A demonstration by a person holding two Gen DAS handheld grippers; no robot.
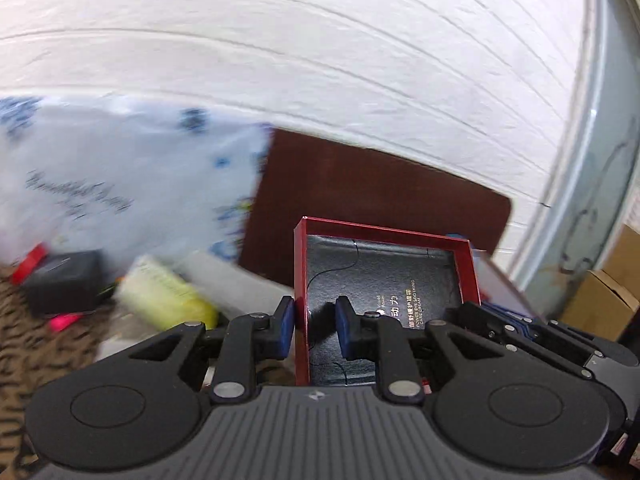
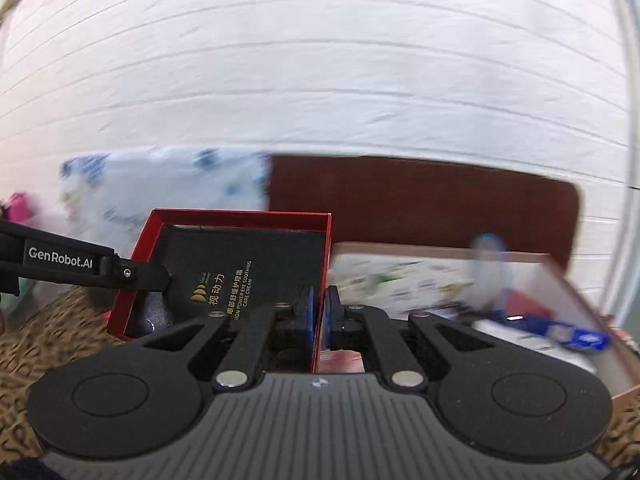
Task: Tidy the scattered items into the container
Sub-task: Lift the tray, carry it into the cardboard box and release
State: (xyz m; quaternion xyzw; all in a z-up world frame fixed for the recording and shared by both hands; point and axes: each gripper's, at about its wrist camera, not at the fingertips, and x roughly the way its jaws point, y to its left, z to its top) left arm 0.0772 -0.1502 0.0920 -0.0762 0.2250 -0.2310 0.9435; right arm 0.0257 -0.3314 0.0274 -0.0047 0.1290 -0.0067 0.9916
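A red box with a black printed inside (image 1: 384, 280) is held up between both grippers. My left gripper (image 1: 314, 328) is shut on the box's left wall. My right gripper (image 2: 319, 316) is shut on the box's right wall (image 2: 324, 264). The left gripper's arm (image 2: 80, 268) shows at the left of the right wrist view. The cardboard container (image 2: 560, 280) lies to the right of the red box, with papers, a blue packet (image 2: 576, 334) and a small bottle (image 2: 490, 264) in it.
A white plastic bag with blue print (image 1: 120, 184) stands at the left, before a white brick wall (image 1: 320, 60). A dark brown board (image 1: 380, 184) leans on the wall. A yellow-green pack (image 1: 168, 296), a black box (image 1: 64, 280) and pink bits lie on the leopard-print cloth (image 1: 24, 344).
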